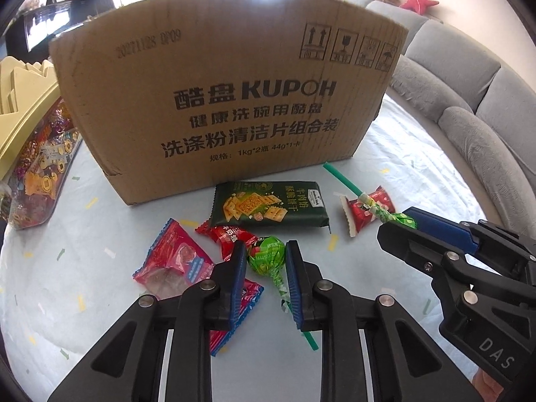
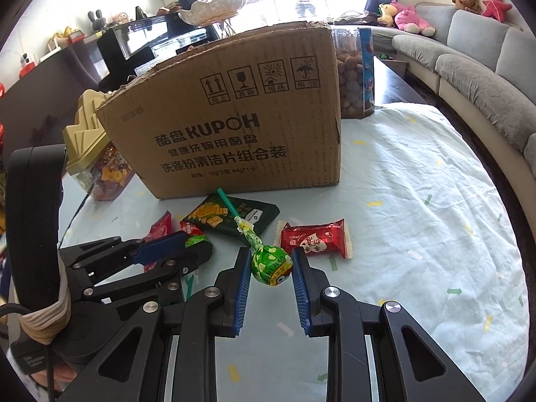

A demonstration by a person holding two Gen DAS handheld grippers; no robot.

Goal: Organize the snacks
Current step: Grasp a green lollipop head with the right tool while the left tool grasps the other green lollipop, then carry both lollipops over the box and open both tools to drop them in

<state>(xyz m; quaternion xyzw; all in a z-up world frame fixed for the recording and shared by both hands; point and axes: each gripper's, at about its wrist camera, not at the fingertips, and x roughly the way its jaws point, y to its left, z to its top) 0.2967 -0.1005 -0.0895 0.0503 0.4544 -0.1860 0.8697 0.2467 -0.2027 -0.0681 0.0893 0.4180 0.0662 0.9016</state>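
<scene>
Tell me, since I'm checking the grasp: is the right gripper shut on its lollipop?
Not yet. The right gripper brackets the green lollipop, but a gap shows at the right pad.

A green lollipop (image 1: 266, 254) sits between the left gripper's (image 1: 264, 261) blue fingers (image 1: 238, 268), its stick trailing back under the right finger. Ahead of them lies a cracker pack (image 1: 268, 206), then a cardboard box (image 1: 227, 100).

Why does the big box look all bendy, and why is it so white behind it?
Left wrist view: the fisheye lens bows the cardboard box into an arch, and window light above it blows out to pure white. Right wrist view: the box bends less, the window glares too, and dark corners ring both pictures.
</scene>
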